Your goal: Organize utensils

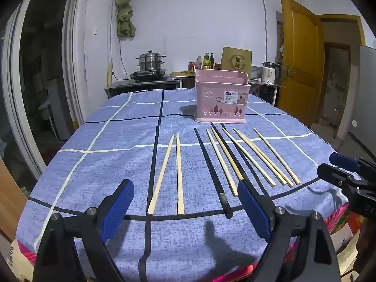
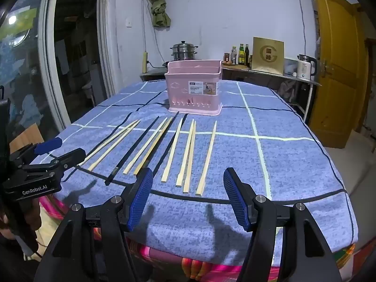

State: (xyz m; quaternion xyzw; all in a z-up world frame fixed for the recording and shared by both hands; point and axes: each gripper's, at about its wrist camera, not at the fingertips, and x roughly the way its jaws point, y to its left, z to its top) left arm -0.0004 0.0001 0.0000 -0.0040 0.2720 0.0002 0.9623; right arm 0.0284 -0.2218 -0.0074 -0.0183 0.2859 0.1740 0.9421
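Chopsticks: a row of loose sticks lies on the blue checked tablecloth (image 1: 105, 164), near the front edge, all pointing roughly toward the far side.
Wooden chopsticks: pale sticks (image 1: 179, 174) make up most of the row; two lie apart at the left, the rest are bunched toward the right.
Black chopsticks: dark sticks (image 1: 212, 171) lie among the pale ones in the middle of the row; at least two, though the exact count is hard to tell where they cross the dark lines of the cloth.
Basket: a pink plastic holder (image 1: 221, 96) stands upright beyond the far tips of the sticks, not touching them.
Basket contents: nothing shows above its rim, so by my reading it holds no utensil yet.
Progress: the job looks to be at its start; no stick is sorted or lifted, and every one is left to be gathered and put in the basket.
Left gripper (image 1: 185, 211): jaws wide apart, nothing between the blue pads, hanging over the near ends of the left-hand sticks.
Right gripper (image 2: 188, 195): jaws apart and empty, over the near ends of the right-hand pale sticks (image 2: 188, 155).
Basket label: a sticker on the front reads "BASKET"; the smaller print is too fine to read.
Gripper marking: "GenRobot.AI" is printed on the body of the left tool, seen in the right wrist view.
Card on far counter: a brown board (image 2: 268, 55) bears a large "G" emblem with two characters inside it.
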